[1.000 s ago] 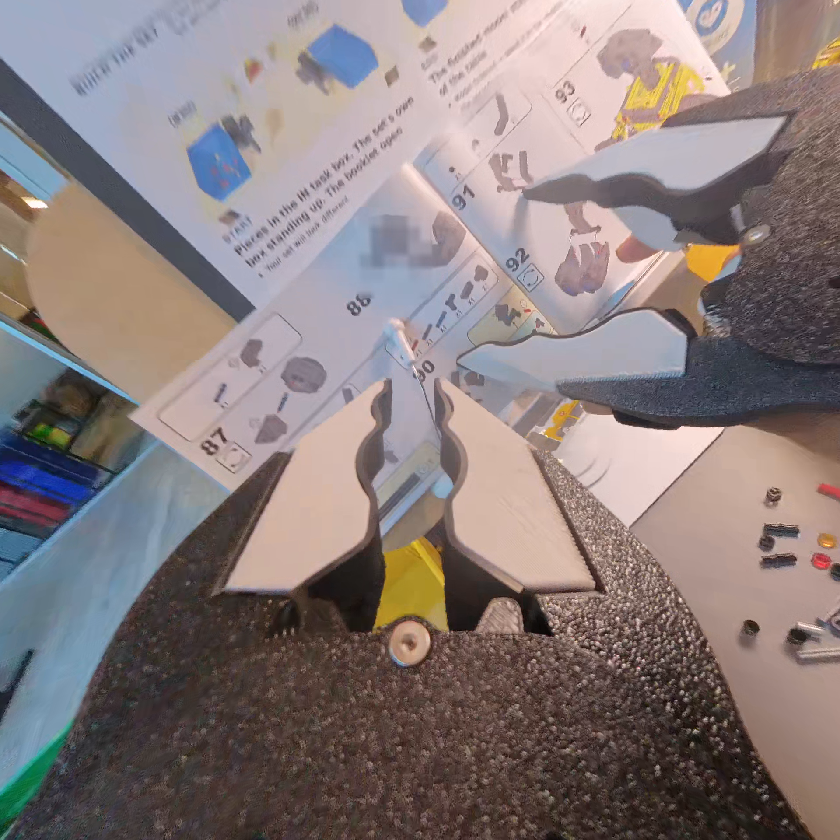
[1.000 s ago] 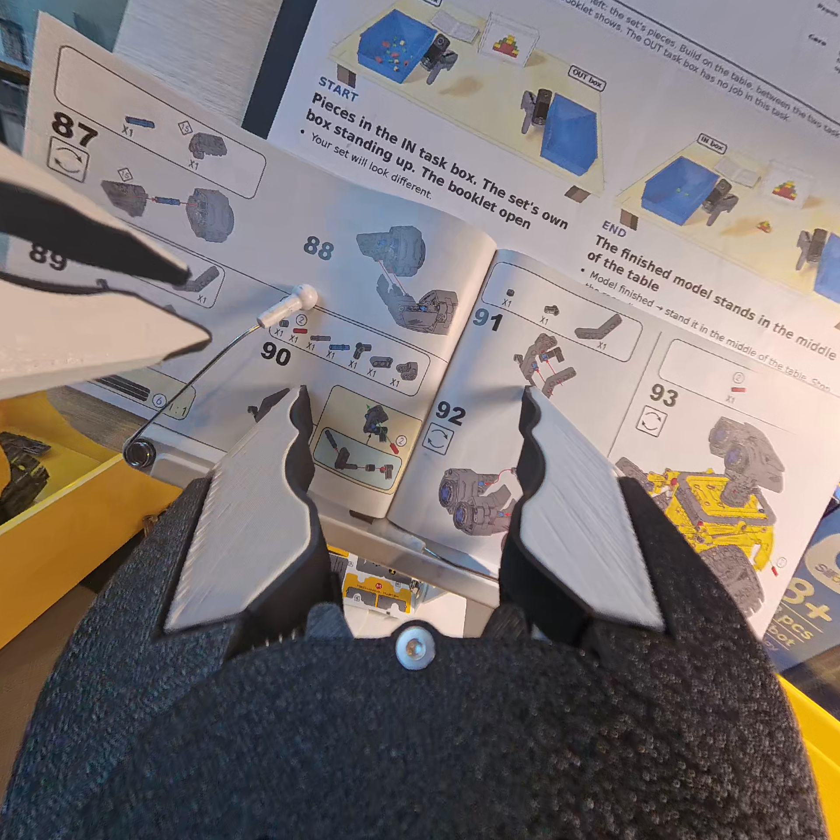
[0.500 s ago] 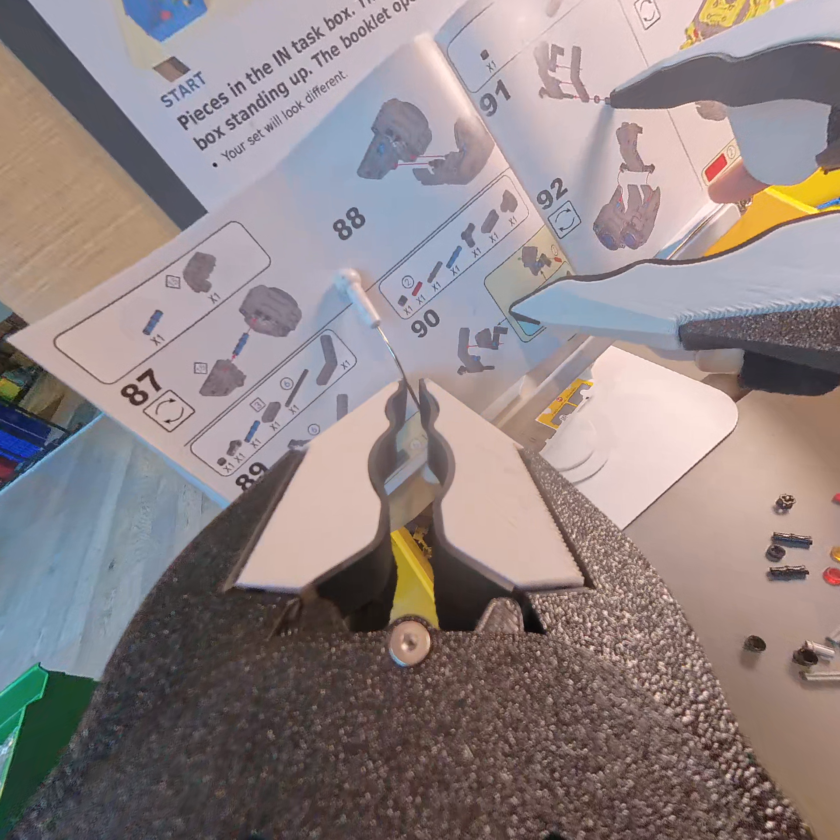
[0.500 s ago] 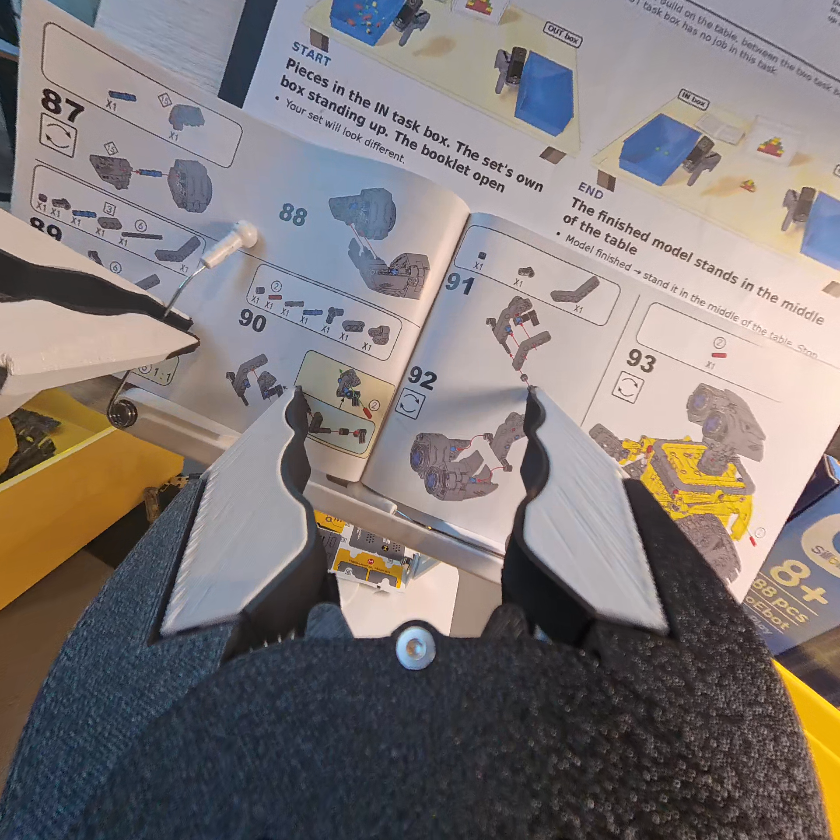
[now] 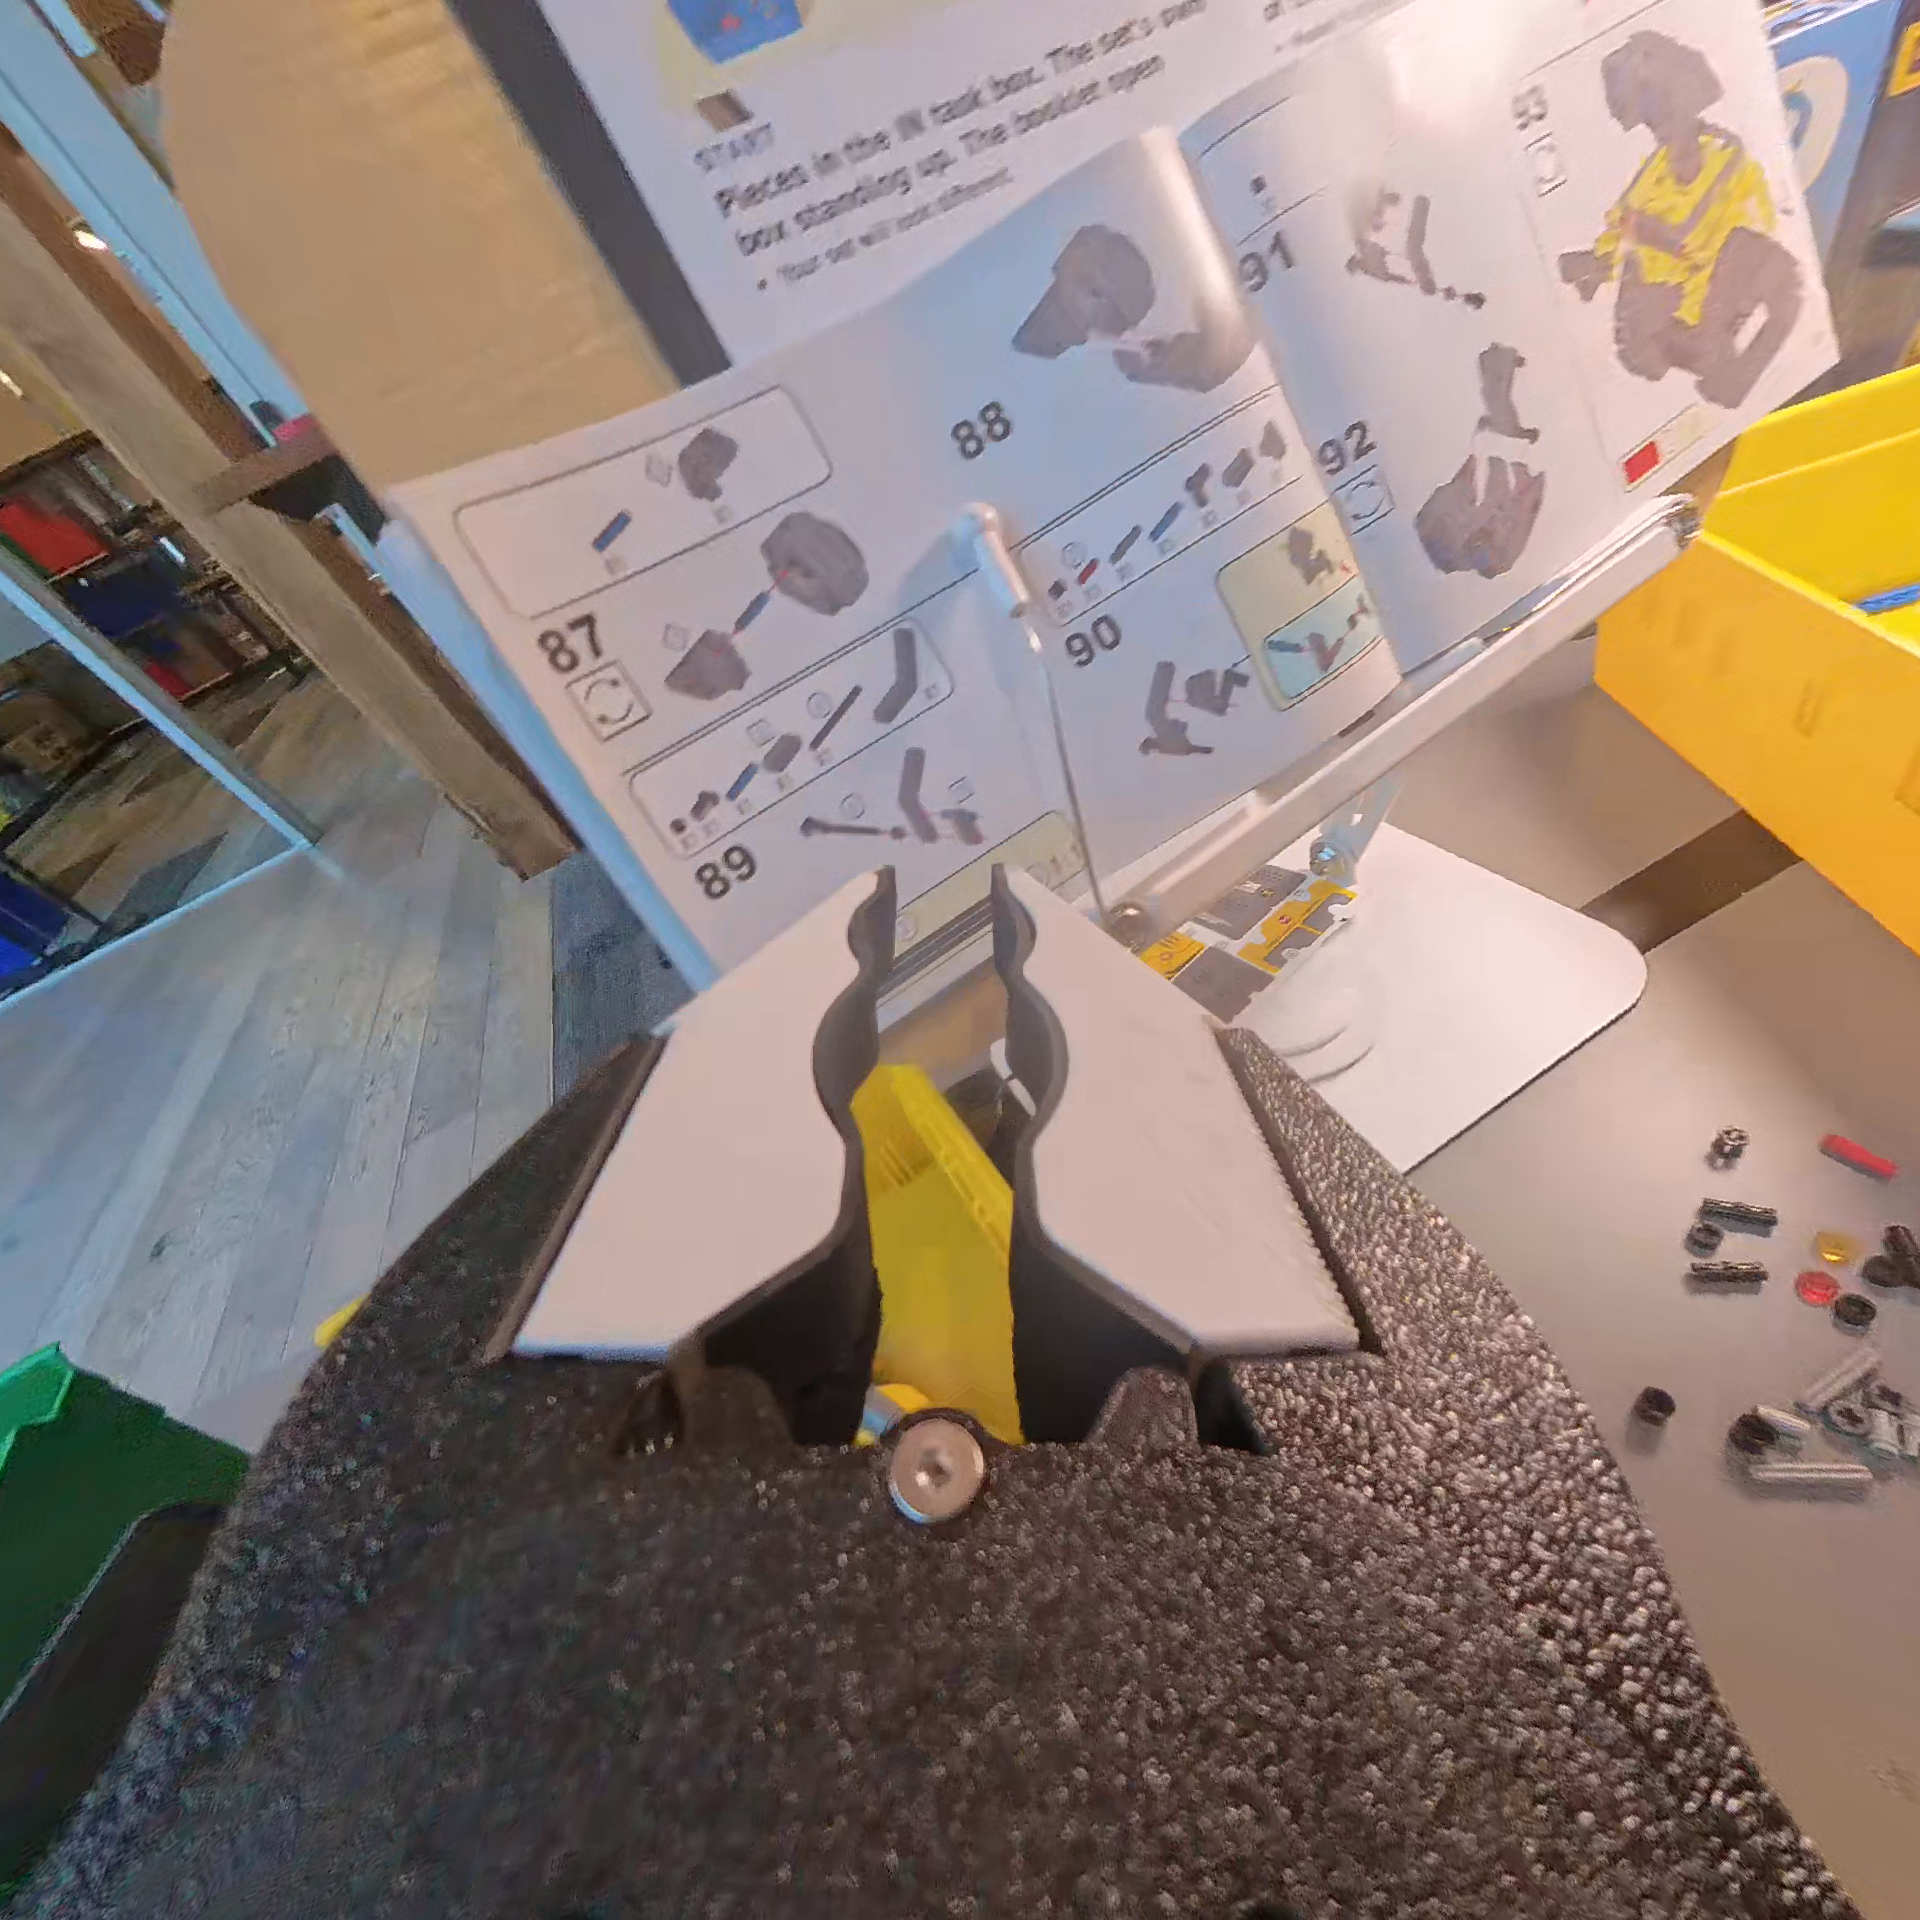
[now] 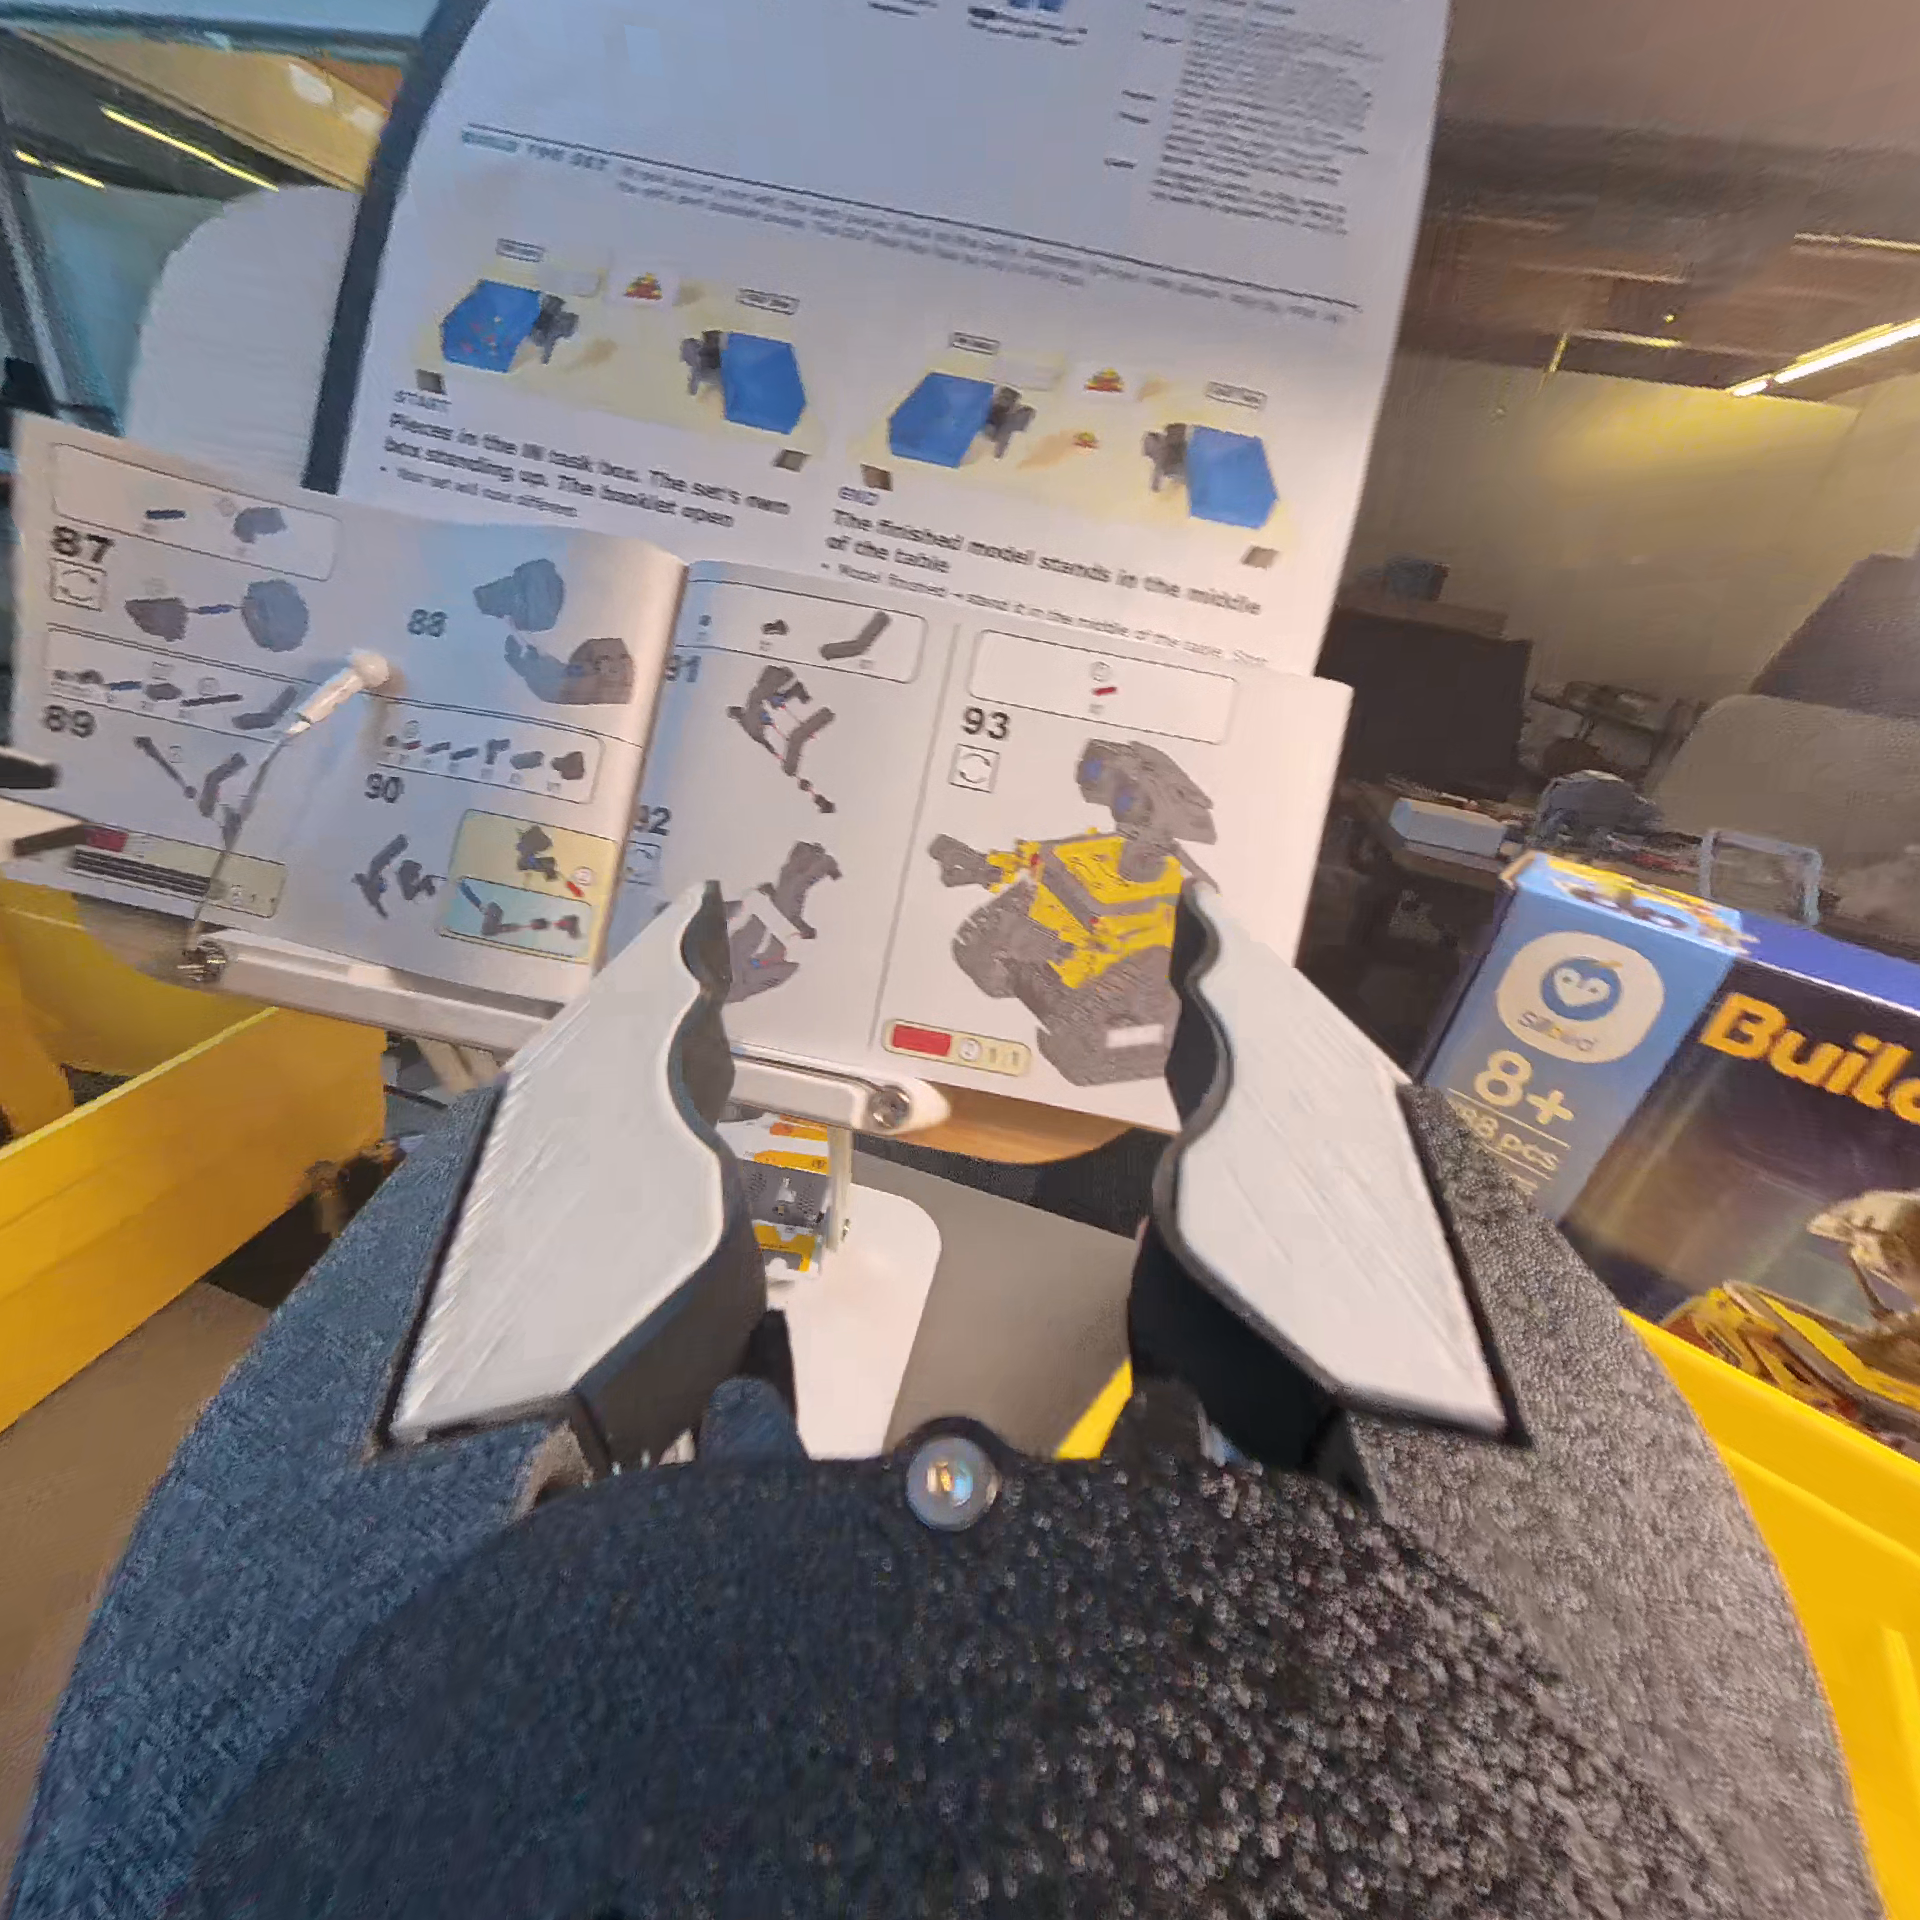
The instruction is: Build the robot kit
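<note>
The left gripper [image 5: 940,904] hangs empty with its jaws a narrow gap apart, just before the lower edge of the open instruction booklet [image 5: 935,582] propped on a white metal stand [image 5: 1455,997]. The right gripper [image 6: 945,935] is spread wide and empty before the right page. The booklet looks light, thin and floppy, pinned by a springy wire page clip [image 5: 1023,665]; best pinched at a page's free edge.

Yellow bin [image 6: 156,1195], blue box [image 6: 1621,1039], grey-fingered speckled black gripper [image 5: 940,914].
</note>
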{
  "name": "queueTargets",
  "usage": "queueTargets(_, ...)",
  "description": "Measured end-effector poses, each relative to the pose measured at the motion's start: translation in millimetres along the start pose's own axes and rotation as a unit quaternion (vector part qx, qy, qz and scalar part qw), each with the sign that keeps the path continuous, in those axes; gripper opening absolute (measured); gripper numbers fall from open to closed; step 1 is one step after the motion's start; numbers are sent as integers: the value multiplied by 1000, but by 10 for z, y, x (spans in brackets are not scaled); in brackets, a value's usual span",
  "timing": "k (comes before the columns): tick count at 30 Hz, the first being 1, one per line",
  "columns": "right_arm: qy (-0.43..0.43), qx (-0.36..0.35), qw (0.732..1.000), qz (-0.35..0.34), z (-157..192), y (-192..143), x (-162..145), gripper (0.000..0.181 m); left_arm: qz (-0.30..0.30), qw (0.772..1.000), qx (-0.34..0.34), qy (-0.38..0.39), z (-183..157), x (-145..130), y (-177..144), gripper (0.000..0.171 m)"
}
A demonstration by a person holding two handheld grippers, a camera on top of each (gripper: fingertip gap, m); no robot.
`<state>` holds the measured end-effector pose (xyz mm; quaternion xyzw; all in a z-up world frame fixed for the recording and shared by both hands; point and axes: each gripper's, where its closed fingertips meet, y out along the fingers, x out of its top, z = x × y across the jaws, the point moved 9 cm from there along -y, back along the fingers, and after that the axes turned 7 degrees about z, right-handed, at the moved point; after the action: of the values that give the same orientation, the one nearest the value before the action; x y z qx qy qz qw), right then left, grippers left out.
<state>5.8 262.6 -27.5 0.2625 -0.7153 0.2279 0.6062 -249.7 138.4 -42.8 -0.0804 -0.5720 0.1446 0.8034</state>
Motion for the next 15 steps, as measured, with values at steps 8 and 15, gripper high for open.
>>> queueTargets(8, 40, 83, 991, 93, -723, 582, -252, 102, 33, 999, 26, 2, 181, -205, 144, 14)
queueTargets(15, 56, 132, 984, 106, -623, 631, -291, 60, 40, 998, 36, 19, 209, -190, 161, 8)
